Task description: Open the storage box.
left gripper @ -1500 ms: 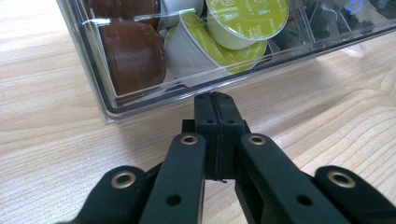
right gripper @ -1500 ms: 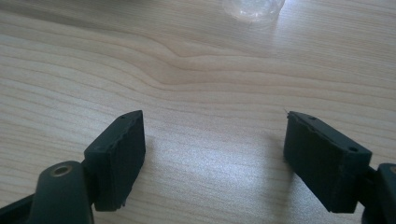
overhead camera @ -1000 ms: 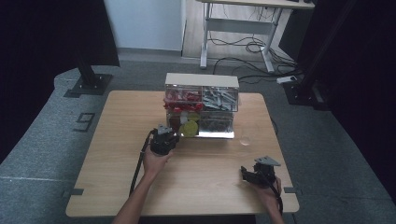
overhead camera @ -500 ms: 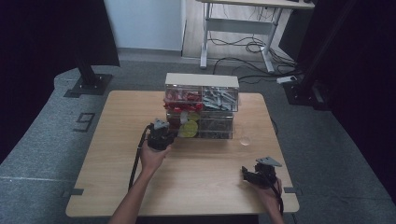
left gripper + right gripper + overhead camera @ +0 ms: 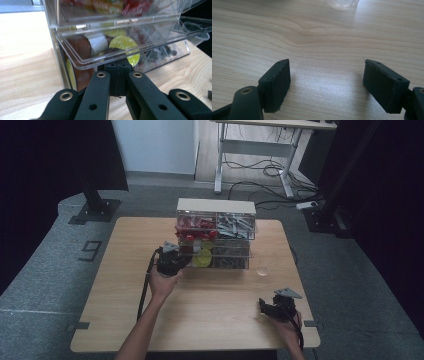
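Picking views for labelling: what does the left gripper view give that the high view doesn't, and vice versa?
Left gripper view alone: the left hand-held gripper shut at the clear drawer rim, and the yellow-lidded capsules inside it. High view alone: the whole drawer organizer, the right hand-held gripper near the table's front edge, and the floor. Both: the drawer, the wooden table.

A clear plastic drawer cabinet [image 5: 216,234] with a pale top stands upright toward twelve o'clock on the table, its drawers faced toward six. The upper drawers hold red pieces at nine o'clock and grey ones at three. Its lower nine-o'clock drawer [image 5: 130,41] sits pulled partly out, holding round capsules [image 5: 124,46] with yellow, silver and brown faces.
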Tool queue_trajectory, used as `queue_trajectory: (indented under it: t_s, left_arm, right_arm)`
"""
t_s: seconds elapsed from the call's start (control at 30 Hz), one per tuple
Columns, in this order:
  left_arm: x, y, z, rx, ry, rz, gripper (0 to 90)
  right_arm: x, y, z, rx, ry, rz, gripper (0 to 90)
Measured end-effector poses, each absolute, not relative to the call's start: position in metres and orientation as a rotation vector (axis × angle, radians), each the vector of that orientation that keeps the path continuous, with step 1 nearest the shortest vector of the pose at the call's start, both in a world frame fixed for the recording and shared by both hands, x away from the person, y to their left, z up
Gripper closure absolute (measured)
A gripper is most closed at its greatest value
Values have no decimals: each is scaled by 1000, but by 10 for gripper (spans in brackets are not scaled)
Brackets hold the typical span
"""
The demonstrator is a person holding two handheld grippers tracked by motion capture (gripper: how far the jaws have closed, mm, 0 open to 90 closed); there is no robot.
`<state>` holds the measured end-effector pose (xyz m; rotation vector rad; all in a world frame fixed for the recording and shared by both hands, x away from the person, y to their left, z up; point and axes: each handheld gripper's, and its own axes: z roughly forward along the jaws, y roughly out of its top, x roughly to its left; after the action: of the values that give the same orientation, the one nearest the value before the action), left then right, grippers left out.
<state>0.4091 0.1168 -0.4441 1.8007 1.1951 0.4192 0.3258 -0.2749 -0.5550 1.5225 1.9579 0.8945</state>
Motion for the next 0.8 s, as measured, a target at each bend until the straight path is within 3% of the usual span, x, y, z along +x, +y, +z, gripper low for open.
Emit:
queue_trajectory:
  t_s: [0.8]
  left_arm:
    - [424,114,-426,1779,1202,425,900]
  right_arm:
    - [326,-275,-555,1521,1960,895,223]
